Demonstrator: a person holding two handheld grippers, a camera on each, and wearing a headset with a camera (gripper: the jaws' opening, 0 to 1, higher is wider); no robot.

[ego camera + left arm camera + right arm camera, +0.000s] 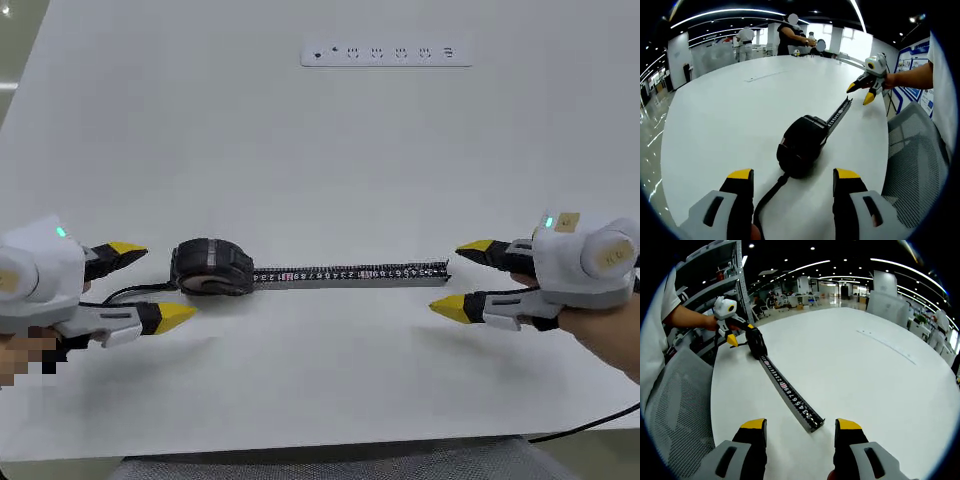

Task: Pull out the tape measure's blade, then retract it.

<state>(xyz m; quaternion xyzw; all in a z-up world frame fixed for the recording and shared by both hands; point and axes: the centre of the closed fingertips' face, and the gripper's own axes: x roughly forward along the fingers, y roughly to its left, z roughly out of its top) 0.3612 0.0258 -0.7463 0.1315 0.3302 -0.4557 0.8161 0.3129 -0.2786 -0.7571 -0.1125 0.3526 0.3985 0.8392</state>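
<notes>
You hold both tools over a white bench [300, 150], and between them a black tape measure [210, 266] lies with its blade [350, 272] drawn out. The case sits toward the bench's near edge on your left. The blade runs flat along the surface to your right, roughly parallel to that edge, with its numbered face up.

Your left tool [165, 281] stands open with its yellow-tipped jaws spread wide. It grips nothing. In the left gripper view the case [802, 142] rests just ahead of that tool [793, 175], in line with the gap between the jaws and touching neither. A thin black cord [767, 195] trails from the case back toward you.

Your right tool [448, 276] is also open and empty. In the right gripper view the blade's end [815, 426] lies just ahead of the gap between the jaws of this tool [800, 424], clear of both. The blade [787, 387] leads away to the case [756, 342] and the left tool [740, 333] beyond it.

A white power strip [385, 52] lies toward the bench's far side. A grey mesh chair [675, 405] stands at the near edge.
</notes>
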